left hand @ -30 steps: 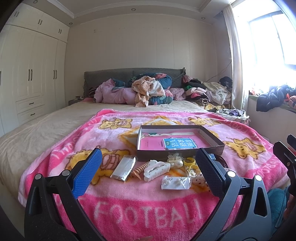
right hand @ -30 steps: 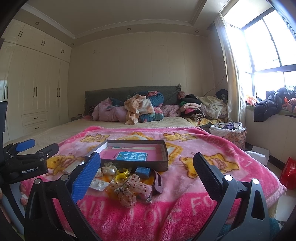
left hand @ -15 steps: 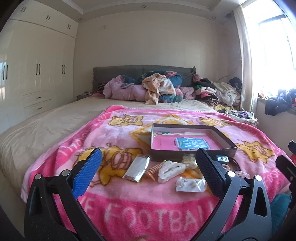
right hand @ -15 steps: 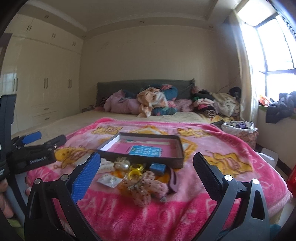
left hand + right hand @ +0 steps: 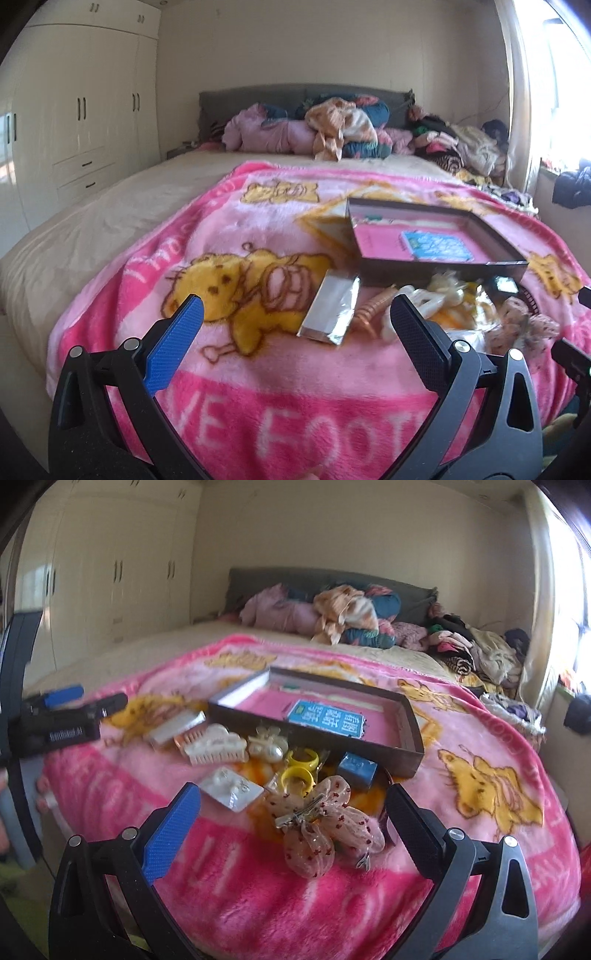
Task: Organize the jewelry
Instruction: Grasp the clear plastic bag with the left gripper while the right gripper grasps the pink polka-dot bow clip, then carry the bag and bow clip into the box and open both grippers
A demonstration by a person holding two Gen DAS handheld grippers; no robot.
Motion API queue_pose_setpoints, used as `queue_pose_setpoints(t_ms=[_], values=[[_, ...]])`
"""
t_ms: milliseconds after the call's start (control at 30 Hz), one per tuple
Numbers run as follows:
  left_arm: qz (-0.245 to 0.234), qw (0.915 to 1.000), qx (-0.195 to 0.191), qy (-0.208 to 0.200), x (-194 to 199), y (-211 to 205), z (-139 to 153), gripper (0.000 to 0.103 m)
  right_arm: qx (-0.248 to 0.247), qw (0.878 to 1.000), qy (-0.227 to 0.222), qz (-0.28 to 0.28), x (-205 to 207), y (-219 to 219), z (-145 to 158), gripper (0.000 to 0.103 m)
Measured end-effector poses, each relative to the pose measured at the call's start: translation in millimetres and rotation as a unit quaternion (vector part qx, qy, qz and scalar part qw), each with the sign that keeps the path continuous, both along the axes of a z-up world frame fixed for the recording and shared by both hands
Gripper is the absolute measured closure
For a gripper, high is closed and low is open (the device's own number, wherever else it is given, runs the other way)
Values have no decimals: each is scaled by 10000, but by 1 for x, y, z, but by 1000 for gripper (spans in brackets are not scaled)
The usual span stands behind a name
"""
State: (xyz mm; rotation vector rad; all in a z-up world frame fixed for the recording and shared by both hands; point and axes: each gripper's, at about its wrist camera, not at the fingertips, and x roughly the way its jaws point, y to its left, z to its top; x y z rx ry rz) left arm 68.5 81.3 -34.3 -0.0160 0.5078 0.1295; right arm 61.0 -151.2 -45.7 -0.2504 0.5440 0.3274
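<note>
- Both tongs, left gripper (image 5: 295, 325) and right gripper (image 5: 291, 812), were wide open and empty.
- The bow clip (image 5: 321, 823) sat right between the right's fingers; its floppy fabric could easily snag or slip.

I'm working in a home bedroom: a wide bed with a grey padded headboard (image 5: 295, 96), a heap of crumpled clothes (image 5: 343, 127) against it, a fluffy pink cartoon-bear blanket (image 5: 258, 295) spread over the mattress, tall cream built-in wardrobes (image 5: 88, 110) along one wall, and a sunlit window (image 5: 565, 92).
</note>
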Motion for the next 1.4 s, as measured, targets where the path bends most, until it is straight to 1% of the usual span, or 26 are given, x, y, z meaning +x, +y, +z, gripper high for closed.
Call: queue_pose_setpoints(t_ms=[67,133,200,300,400,433,467,500,533,567,600,633,700,733,767,800,900,1000,1100,1267,1400], values=[[-23,9998,48,174,12,3,-7,10,-370,9993,44,96,7,7,-8,6],[-138,9994,87,304,22,4,-14,10,-516,9985,104,156,14,9,-14,6],[-195,9986,106,479,33,5,-21,10,-667,9971,318,206,23,11,-23,6],[-376,9964,27,753,54,11,-34,10,-790,9957,458,177,32,8,-32,6],[-595,9937,8,945,68,13,-46,10,-743,9953,603,128,40,2,-38,7],[-682,9927,-78,987,72,14,-48,11,-750,9952,623,122,43,1,-38,8],[-754,9919,-191,1003,74,16,-50,12,-751,9951,630,122,45,0,-39,13],[-869,9901,-329,1051,78,18,-53,16,-767,9949,647,117,47,-1,-39,20],[-904,9892,-364,1094,80,18,-54,19,-757,9946,700,105,50,-3,-41,22],[-926,9881,-354,1175,84,17,-56,24,-727,9945,751,116,51,-4,-41,26],[-970,9869,-362,1240,87,16,-58,30,-679,9944,799,129,52,-5,-41,33],[-1058,9855,-451,1246,87,17,-59,33,-628,9947,811,114,53,-7,-41,35],[-1196,9834,-575,1235,89,17,-58,48,-507,9954,807,110,54,-10,-39,48],[-1250,9825,-575,1252,89,16,-58,53,-460,9958,787,92,53,-12,-38,51],[-1288,9819,-585,1255,88,15,-57,63,-395,9962,778,80,54,-14,-36,54],[-1316,9813,-588,1273,88,14,-56,66,-288,9967,761,67,54,-18,-33,57],[-1344,9807,-589,1289,89,12,-52,67,-25,9973,737,39,53,-27,-27,61],[-1353,9820,-637,1157,84,12,-41,67,355,9968,713,-9,52,-40,-18,61],[-1370,9832,-659,1013,81,11,-28,67,628,9958,658,-65,50,-52,-8,61],[-1475,9835,-637,827,84,2,-10,67,894,9943,554,-194,53,-65,5,61],[-1552,9830,-663,717,93,-6,-2,67,977,9934,485,-344,64,-75,14,61]])
